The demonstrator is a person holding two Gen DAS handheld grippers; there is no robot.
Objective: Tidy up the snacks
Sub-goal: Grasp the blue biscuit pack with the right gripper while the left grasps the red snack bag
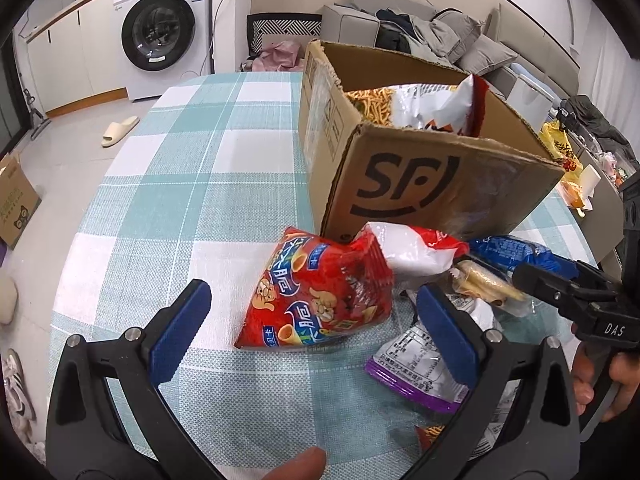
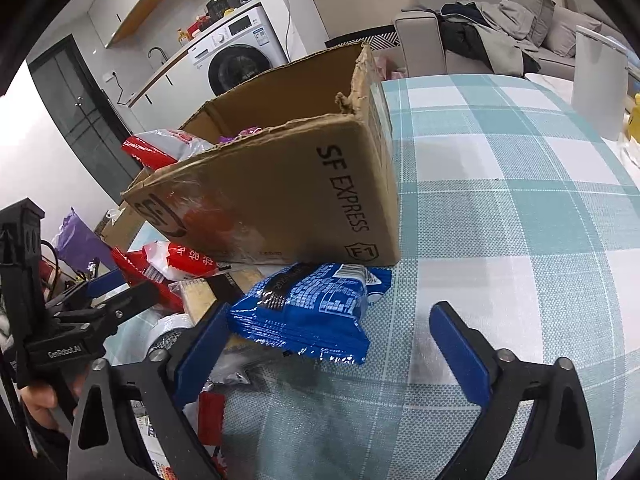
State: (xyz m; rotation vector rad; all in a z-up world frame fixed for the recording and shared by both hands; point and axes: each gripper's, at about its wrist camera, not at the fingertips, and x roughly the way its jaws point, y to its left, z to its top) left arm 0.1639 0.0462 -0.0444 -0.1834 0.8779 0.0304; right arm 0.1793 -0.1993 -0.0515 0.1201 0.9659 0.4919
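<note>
A blue snack packet (image 2: 316, 316) is seen lying on the checked desk (image 2: 520, 208) just before the cardboard box (image 2: 288, 196), between the right gripper's (image 2: 332, 344) wide-apart jaws, untouched.

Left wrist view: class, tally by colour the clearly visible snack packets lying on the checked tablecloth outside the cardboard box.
Red printed foil bag: 1
White plastic bag with red end: 1
Blue foil bag: 1
Clear packet of tan wafers: 1
White bag with purple edge: 1
Total: 5
</note>
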